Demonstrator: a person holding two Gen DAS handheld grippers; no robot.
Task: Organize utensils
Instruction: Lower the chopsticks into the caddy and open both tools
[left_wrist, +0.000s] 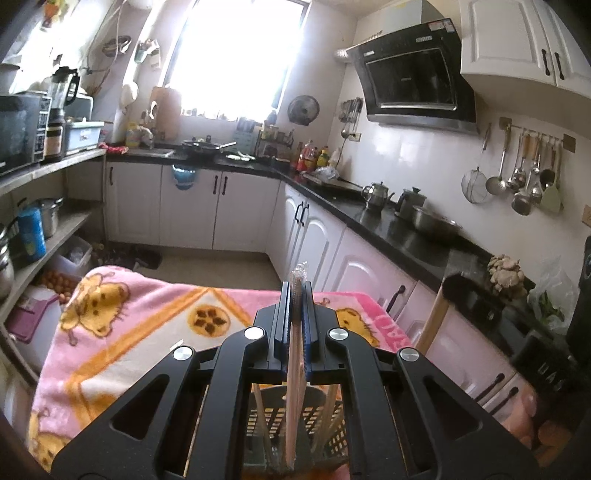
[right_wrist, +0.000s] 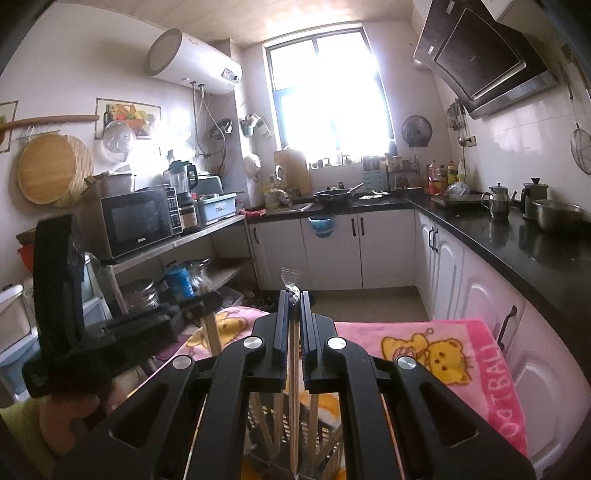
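Note:
My left gripper (left_wrist: 295, 291) is shut on a plastic-wrapped pair of wooden chopsticks (left_wrist: 294, 369) that hangs down into a dark slotted utensil basket (left_wrist: 332, 439) below it. Several other chopsticks stand in that basket. My right gripper (right_wrist: 293, 299) is shut on another wrapped pair of chopsticks (right_wrist: 293, 398), also hanging over the same basket (right_wrist: 269, 424). The left gripper shows in the right wrist view (right_wrist: 110, 332) at the left; the right one shows in the left wrist view (left_wrist: 480, 295) at the right.
A pink cartoon blanket (left_wrist: 147, 325) covers the table under the basket. A black counter (left_wrist: 406, 236) with kettles and a steel bowl (left_wrist: 436, 221) runs along the right. Shelves with a microwave (right_wrist: 140, 225) stand at the left.

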